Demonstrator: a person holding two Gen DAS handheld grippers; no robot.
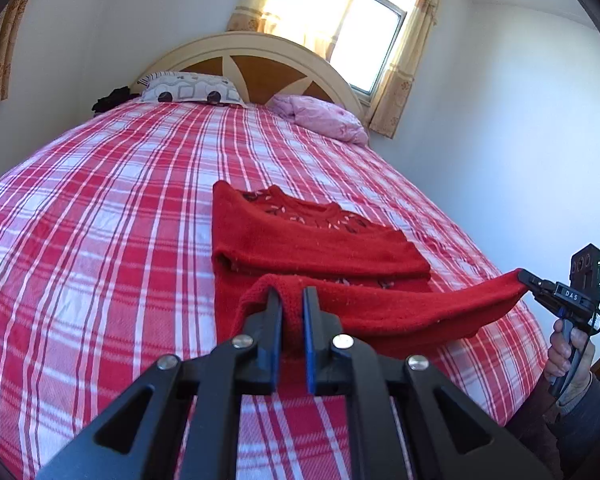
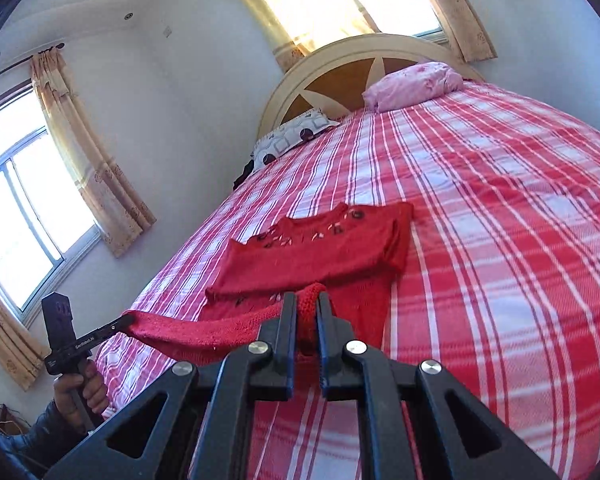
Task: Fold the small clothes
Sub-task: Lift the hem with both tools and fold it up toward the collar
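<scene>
While both grippers pinch the near hem of the red sweater (image 1: 320, 240), that edge hangs lifted above the bed (image 1: 100, 220), stretched in a sagging band between them. The left gripper (image 1: 292, 300) is clamped on one corner of the hem, knit bunched between its blue-padded fingers (image 1: 310, 340); the right gripper (image 2: 306, 304) is clamped on the other corner, and in the left wrist view it shows at the right, held by a hand (image 1: 566, 354) in a dark sleeve. Beyond the raised hem, the sweater's body lies flat on the red and white plaid cover, sleeves already folded across it, the collar with its small pale pattern pointing toward the far end. Open plaid cover surrounds the garment on the left, right and far sides, with the bed's near edge just below the grippers. At the far end rest a patterned grey pillow (image 1: 192, 88) on the left and a pink pillow (image 1: 324, 118) on the right, against a rounded cream and brown headboard (image 1: 260, 64). Behind it stands a bright curtained window (image 1: 364, 32). No containers can be seen.
</scene>
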